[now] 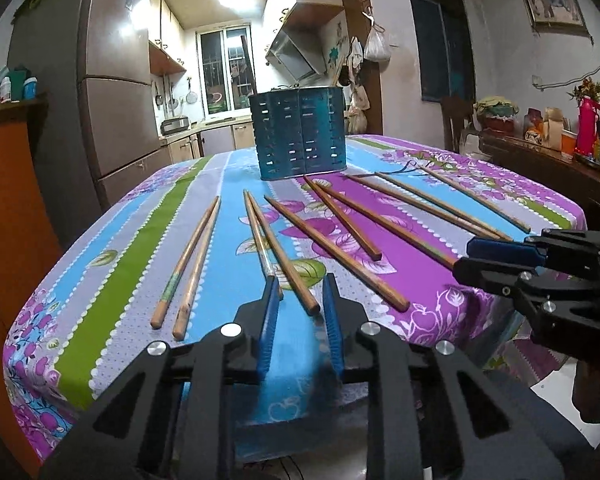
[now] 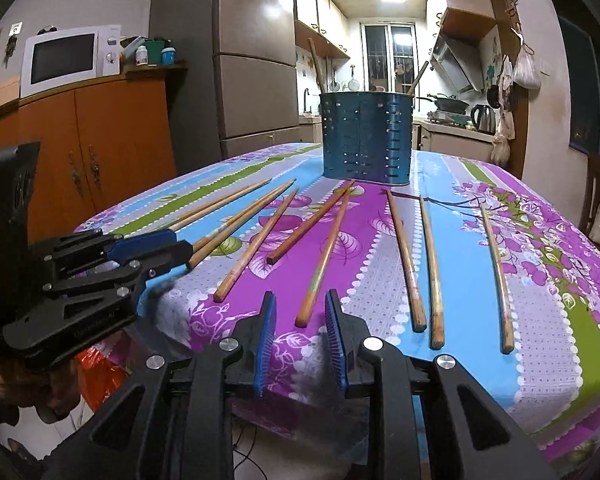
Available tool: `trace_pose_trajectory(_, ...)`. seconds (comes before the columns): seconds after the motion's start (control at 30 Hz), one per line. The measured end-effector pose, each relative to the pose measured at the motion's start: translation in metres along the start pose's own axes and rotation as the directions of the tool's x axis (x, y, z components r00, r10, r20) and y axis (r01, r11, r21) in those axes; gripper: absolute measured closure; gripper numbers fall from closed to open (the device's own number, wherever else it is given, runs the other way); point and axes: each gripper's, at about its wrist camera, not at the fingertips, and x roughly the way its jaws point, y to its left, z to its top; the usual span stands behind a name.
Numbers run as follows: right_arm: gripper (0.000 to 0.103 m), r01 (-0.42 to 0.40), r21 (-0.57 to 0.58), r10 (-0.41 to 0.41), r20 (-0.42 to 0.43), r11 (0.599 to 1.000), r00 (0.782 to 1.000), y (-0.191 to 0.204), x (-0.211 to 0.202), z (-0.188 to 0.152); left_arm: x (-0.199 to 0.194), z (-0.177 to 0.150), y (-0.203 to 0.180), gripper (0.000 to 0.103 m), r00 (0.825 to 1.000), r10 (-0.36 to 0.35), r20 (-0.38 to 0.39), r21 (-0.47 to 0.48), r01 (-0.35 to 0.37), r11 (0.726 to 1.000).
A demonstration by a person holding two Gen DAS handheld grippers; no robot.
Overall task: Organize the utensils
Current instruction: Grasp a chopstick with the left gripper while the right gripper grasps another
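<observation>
Kitchen cabinets and a barred window fill the background of the left wrist view, behind a desk (image 1: 204,216) covered in a striped, flowered cloth of purple, blue and green. A blue perforated utensil holder (image 1: 298,133) stands upright near the desk's far end. Wooden chopsticks (image 1: 332,248) lie fanned out flat on the cloth between the holder and the near edge, some in pairs, some single. The left hand-held gripper (image 1: 300,312) is level at the near edge, its blue-padded jaws moderately apart and holding nothing; the thick end of one chopstick lies just ahead of the gap. At right, the right hand-held gripper (image 1: 470,258) reaches in from the side — its jaws look nearly together from this angle, though the gap cannot be judged here. A shelf with a pink flask (image 1: 587,124) shows only in this view.

From the right wrist view, the same holder (image 2: 366,138) stands at the far end, a wooden handle rising from it. The right hand-held gripper (image 2: 300,320) hovers at the desk's near edge, jaws moderately apart and empty, with one chopstick (image 2: 325,254) ending just ahead of them. The left hand-held gripper (image 2: 182,250) appears at left, side-on. Only here — a white microwave (image 2: 70,60) on an orange cabinet (image 2: 92,148), a tall refrigerator (image 2: 256,56).
</observation>
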Motion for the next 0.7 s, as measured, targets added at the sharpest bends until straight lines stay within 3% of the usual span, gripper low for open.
trace_pose_trajectory(0.23,0.093,0.011,0.0,-0.011,-0.012,1.0,1.0,0.0,0.007,-0.002,0.009,-0.005,-0.009,0.084,1.0,0.0,-0.014,0.002,0.0,1.0)
trace_pose_trajectory(0.4,0.094,0.041,0.03,-0.04,-0.007,0.999,0.999,-0.009,0.007,-0.002,0.013,-0.003,-0.014,0.093,1.0,-0.002,-0.007,-0.001,0.002,1.0)
trace_pose_trajectory(0.7,0.093,0.041,0.016,-0.042,0.018,0.999,0.999,-0.006,0.01,-0.004,0.014,-0.007,-0.02,0.087,0.998,0.052,0.026,-0.004,-0.052,0.999)
